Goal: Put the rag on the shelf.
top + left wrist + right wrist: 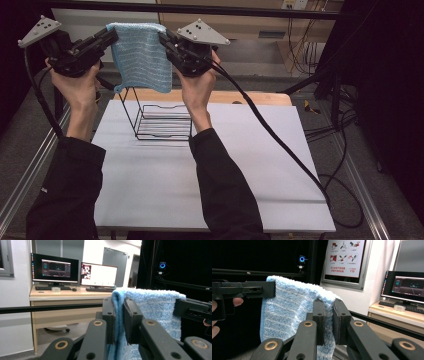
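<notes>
Blue towel (141, 55) is up in the air above the far end of the tabletop (210, 165), stretched between both claws and hanging down flat like a sheet. Left claw (111, 36) pinches the towel's top left corner; in the left gripper view the jaws are closed on the folded towel edge (119, 315). Right claw (164, 37) pinches the top right corner, same story in the right gripper view, jaws clamped on cloth (327, 315). Top edge runs roughly level between them. Towel's lower edge hangs just above a black wire rack (162, 121) standing on the tabletop, not touching it as far as I can tell. Both hands raised, left hand (80, 85) and right hand (197, 87) gripping the handles, dark sleeves coming in from below. Cables trail off each gripper.
</notes>
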Demonstrator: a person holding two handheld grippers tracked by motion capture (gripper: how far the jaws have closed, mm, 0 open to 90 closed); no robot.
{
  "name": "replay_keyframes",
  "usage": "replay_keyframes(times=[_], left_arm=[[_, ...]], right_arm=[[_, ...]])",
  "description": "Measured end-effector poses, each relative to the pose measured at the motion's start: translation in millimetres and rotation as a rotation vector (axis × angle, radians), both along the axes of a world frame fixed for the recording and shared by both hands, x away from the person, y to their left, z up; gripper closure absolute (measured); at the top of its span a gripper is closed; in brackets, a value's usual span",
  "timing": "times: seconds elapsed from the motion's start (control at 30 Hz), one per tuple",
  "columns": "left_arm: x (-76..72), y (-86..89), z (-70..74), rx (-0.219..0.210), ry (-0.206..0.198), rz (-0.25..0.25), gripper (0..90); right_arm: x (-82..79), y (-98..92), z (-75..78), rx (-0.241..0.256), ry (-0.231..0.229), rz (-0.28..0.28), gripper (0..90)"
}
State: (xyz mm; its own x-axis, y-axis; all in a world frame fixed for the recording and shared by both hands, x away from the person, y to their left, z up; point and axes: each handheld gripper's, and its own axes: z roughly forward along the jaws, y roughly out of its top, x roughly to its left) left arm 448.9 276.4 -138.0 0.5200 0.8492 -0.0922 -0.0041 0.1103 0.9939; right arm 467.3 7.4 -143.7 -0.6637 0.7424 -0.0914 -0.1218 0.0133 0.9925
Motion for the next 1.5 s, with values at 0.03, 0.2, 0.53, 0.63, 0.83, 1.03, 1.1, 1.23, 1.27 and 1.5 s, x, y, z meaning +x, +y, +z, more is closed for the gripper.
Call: replay_keyframes(times=[0.03, 0.2, 0.53, 0.63, 0.83, 1.03, 1.1, 1.23, 1.27, 1.5], left_arm=[[1.5, -0.7, 1.7, 0.001, -0.001, 0.001, 80.6], [10.0, -6.0, 10.6, 0.029, -0.007, 0.012, 80.6], [27.8, -13.8, 10.1, 0.046, -0.003, 0.011, 80.6], [33.5, -14.3, 7.9, 0.053, 0.004, 0.016, 80.6], [43.2, -13.4, 3.8, 0.051, 0.002, 0.016, 80.6], [49.4, -12.6, -4.5, 0.055, 0.015, 0.012, 80.6], [50.0, -11.4, -8.0, 0.055, 0.017, 0.014, 80.5], [51.3, -5.7, -13.6, 0.059, 0.030, 0.019, 80.5], [51.5, -4.9, -14.7, 0.056, 0.031, 0.018, 80.5], [53.4, 1.7, -26.2, 0.070, 0.045, 0.023, 80.5]], right_arm=[[1.2, 0.0, 1.1, 0.005, -0.001, -0.002, 82.7], [6.4, -1.4, 5.2, 0.010, -0.008, -0.020, 82.6], [13.6, -3.6, 5.0, -0.002, -0.018, -0.060, 82.6], [18.7, -3.4, 2.7, -0.016, -0.011, -0.072, 82.7], [28.2, -2.6, 1.4, -0.025, -0.003, -0.082, 82.6], [37.7, -2.0, -2.0, -0.055, -0.002, -0.089, 82.6], [41.2, -1.3, -4.2, -0.062, 0.004, -0.089, 82.6], [48.4, 0.8, -7.9, -0.078, 0.027, -0.074, 82.3], [50.6, 0.9, -8.7, -0.078, 0.032, -0.068, 82.3], [60.6, 2.1, -15.6, -0.092, 0.055, -0.032, 81.8]])
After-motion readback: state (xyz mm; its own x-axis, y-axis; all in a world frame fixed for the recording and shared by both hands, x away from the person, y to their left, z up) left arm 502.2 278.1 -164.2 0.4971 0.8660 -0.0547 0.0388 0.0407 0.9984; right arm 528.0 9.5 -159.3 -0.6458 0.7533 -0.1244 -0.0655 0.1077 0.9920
